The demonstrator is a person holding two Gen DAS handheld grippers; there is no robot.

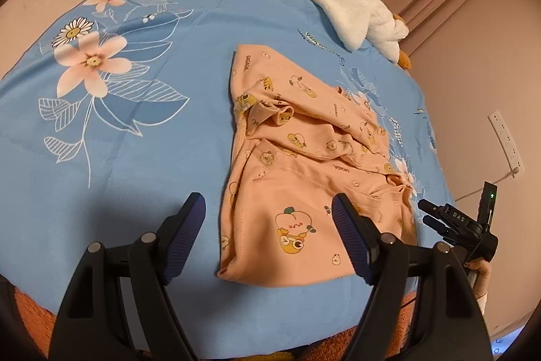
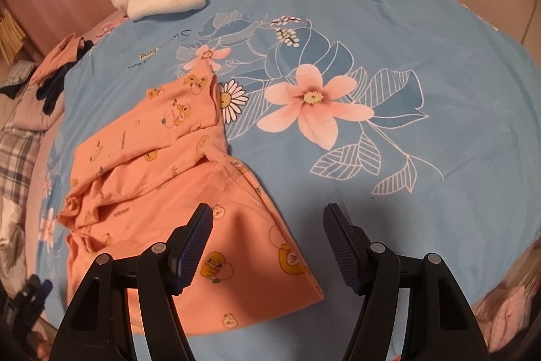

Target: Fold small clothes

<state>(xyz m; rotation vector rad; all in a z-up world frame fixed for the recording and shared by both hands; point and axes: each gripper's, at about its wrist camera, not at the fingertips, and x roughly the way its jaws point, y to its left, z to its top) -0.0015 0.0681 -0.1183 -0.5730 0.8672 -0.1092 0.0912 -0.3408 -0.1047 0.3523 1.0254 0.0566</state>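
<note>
Small peach-orange cotton baby garment w/ cartoon duck prints [image 1: 297, 164] lies on the light-blue floral bedsheet [image 1: 142, 158], near the bed's front edge, roughly centre. Looks partly folded: one long side edge runs straight, a sleeve or flap is tucked over the middle, but the far side is bunched and wrinkled. So maybe halfway, judging by shape alone; not a tidy packet yet.

Left tongs [image 1: 268, 235] spread wide, nothing between the pads, hovering over the near hem of the garment. Right tongs [image 2: 267, 246] also spread apart, empty, above the garment's near corner, one finger over cloth, the other over bare sheet. Whether either touches fabric, can't tell.

Left to do, prob.: smooth the crumpled side, bring the rest across, then fold lengthwise.

White fluffy plush duck toy w/ orange beak [image 1: 351, 9] sits at the far edge, well apart. More clothes [image 2: 54, 80] heaped beside the sheet, presumably next in line.
</note>
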